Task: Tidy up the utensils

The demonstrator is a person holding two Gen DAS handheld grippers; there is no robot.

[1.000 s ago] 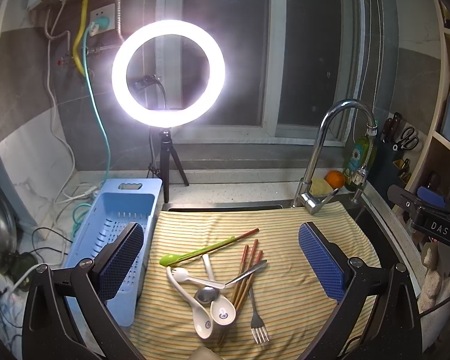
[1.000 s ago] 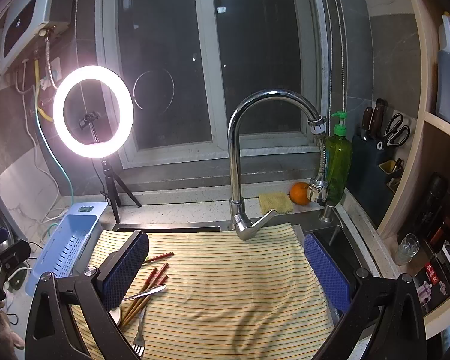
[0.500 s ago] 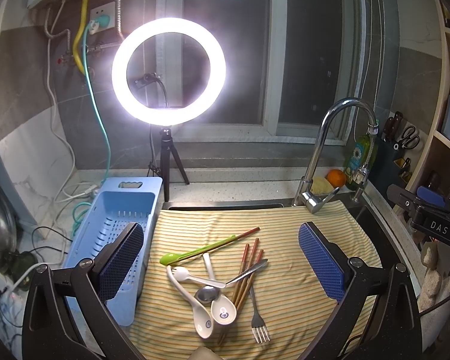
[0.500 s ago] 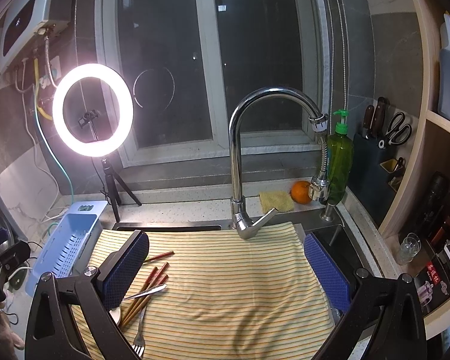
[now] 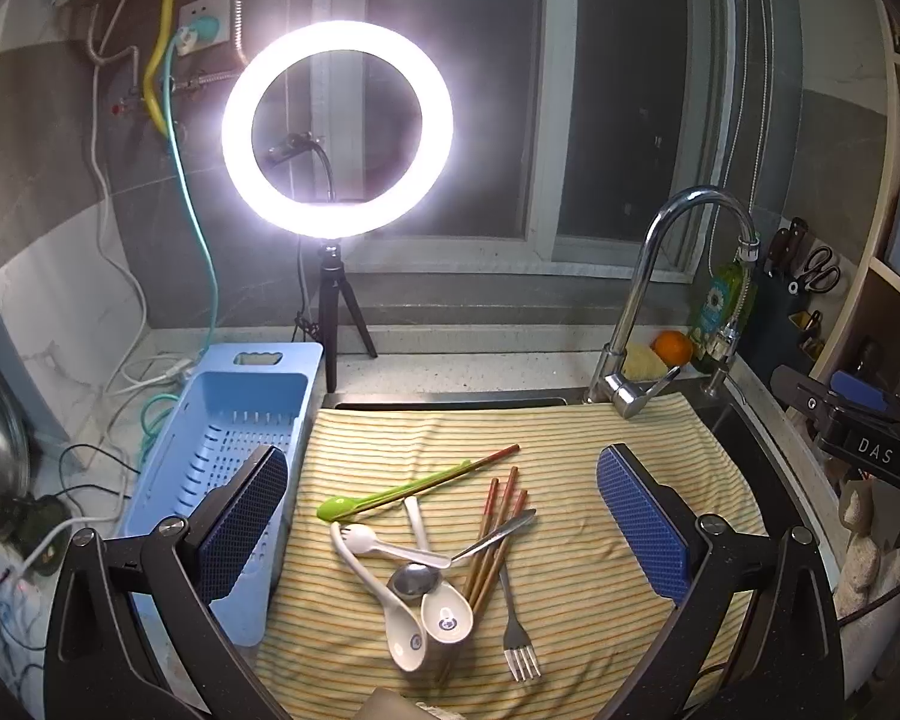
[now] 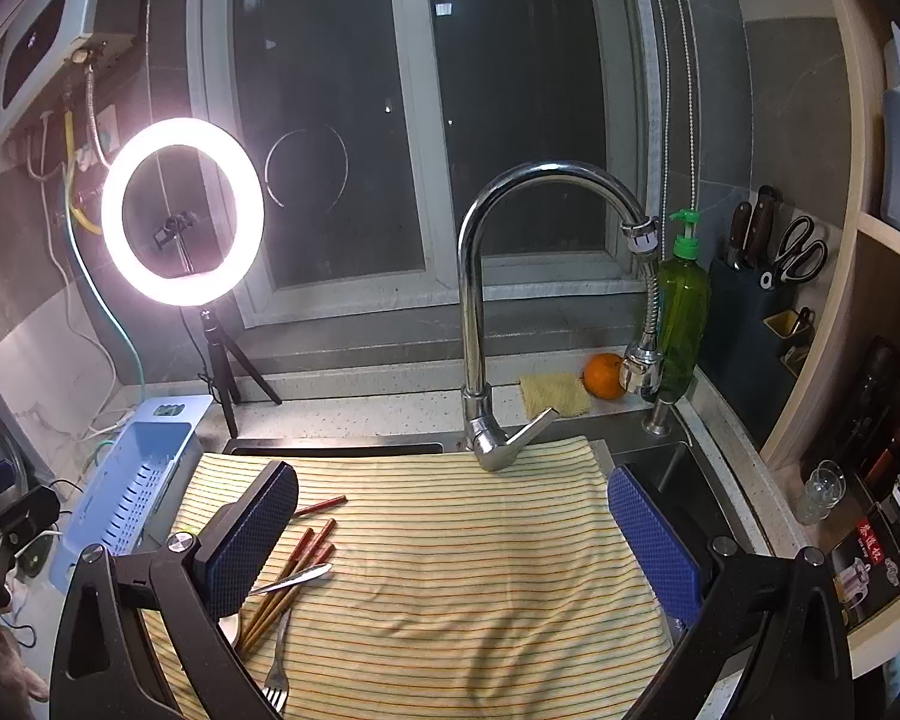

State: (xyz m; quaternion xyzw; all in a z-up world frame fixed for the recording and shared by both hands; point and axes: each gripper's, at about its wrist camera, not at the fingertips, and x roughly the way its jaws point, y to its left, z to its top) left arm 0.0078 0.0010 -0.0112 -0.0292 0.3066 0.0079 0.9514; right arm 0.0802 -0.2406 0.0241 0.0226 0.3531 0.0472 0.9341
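Two tools (image 5: 441, 516) (image 6: 450, 540) spread empty, fork (image 5: 516, 624) lengthwise, tines nearest camera

Your left tool (image 5: 441, 516) hangs wide open above the yellow striped cloth (image 5: 600, 438), gripping nothing. Below it: jumbled pile of white ceramic spoons (image 5: 390, 594), green plastic spoon (image 5: 384, 495), red-tipped wooden chopsticks (image 5: 495, 531), metal fork (image 5: 513, 618). Light blue slotted plastic drain basket (image 5: 228, 438) sits just left of the cloth.
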